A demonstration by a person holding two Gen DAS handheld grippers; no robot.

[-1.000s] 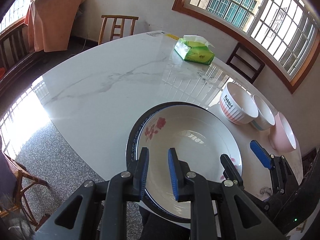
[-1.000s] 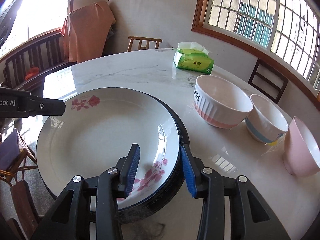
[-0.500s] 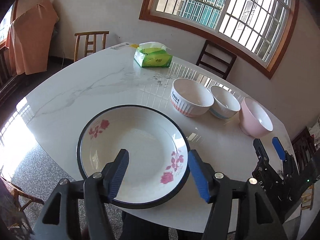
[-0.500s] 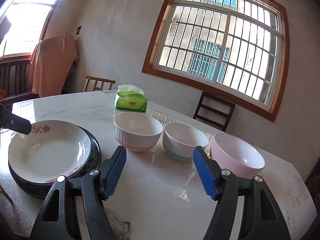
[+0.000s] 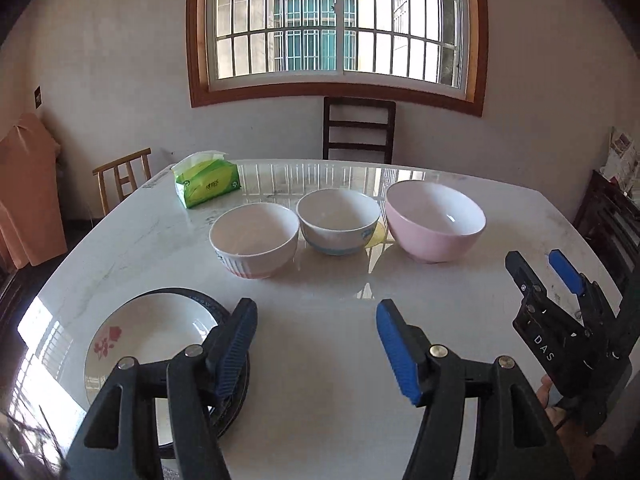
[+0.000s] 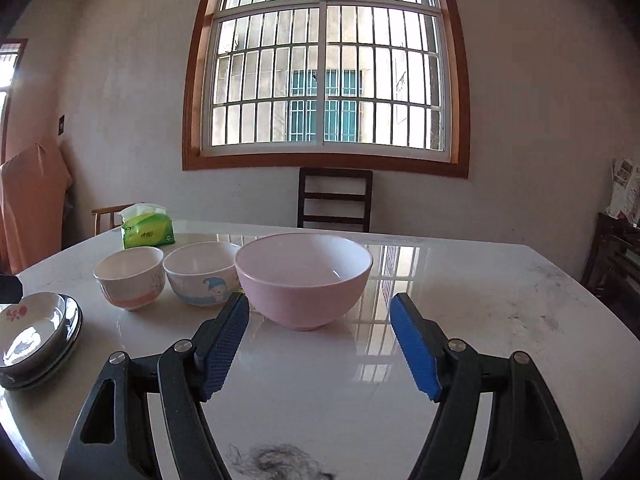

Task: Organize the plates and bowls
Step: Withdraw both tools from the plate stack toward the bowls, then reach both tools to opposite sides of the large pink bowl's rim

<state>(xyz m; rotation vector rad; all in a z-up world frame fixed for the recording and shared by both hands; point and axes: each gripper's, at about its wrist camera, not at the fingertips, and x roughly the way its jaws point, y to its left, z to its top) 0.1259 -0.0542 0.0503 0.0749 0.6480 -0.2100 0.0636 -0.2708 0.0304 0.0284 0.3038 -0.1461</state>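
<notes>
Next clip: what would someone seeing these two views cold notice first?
Three empty bowls in a row mid-table: a pink-banded white bowl, a blue-banded one and a larger pink bowl, which sits straight ahead of the open right gripper. A flowered plate lies stacked on a dark one at the near left edge, beside the open left gripper.

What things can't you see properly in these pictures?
- Dark plate under the flowered plate: left view, mostly covered; pattern unknowable.
- Flowered plate's near rim: left view, hidden behind the left tongs.
- Tissue pack lettering: right view, too small.
- Yellow thing between the bowls: left view, mostly hidden by the pink bowl.
</notes>
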